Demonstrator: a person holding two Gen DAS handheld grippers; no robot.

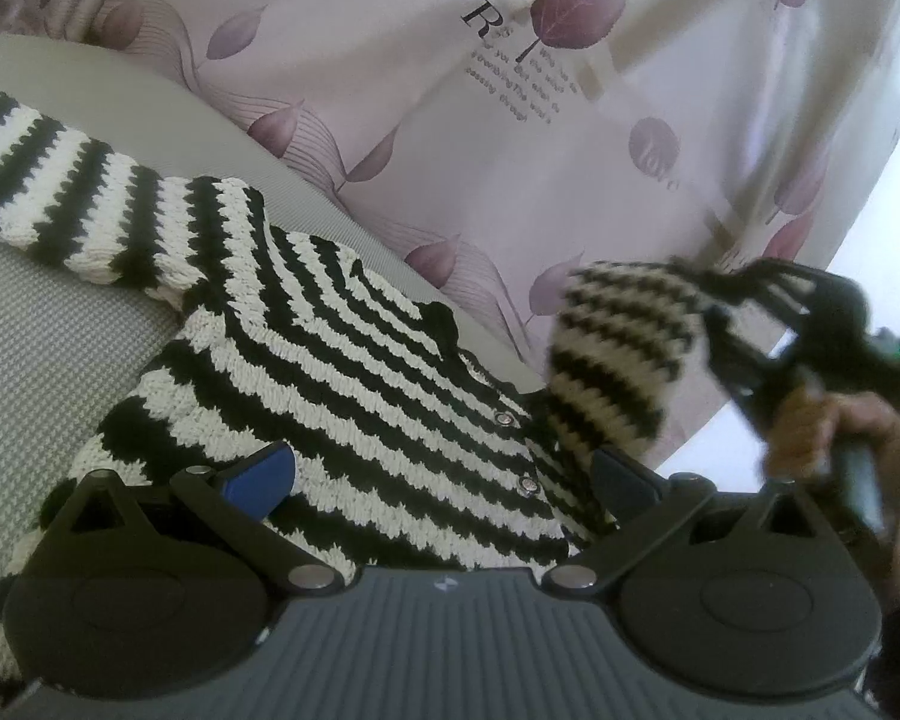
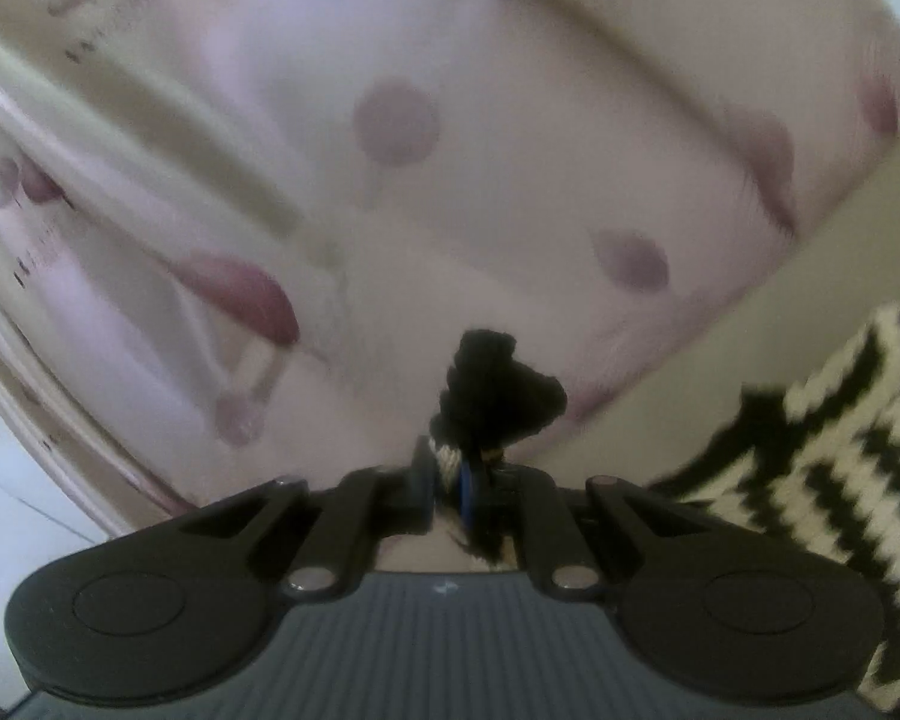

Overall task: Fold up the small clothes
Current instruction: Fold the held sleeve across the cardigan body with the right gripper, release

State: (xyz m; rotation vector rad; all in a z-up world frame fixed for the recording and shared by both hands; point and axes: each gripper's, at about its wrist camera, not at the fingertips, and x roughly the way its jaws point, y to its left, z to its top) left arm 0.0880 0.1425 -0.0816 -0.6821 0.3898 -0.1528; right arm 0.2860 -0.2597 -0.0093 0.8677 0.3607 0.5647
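The right hand-held gripper (image 2: 447, 480) pinches the striped sweater's (image 1: 342, 360) sleeve (image 1: 624, 348), lifted beside its buttons. The left hand-held gripper (image 1: 444, 474) hovers wide over the body; thin cuff grip may slip, dropping the fold

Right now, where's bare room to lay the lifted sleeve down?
Free: the grey mat left of the striped sweater, below its spread sleeve. Also the floral sheet beyond the mat's edge. Crowded: sweater body under the open left gripper; right gripper pinches the sleeve.
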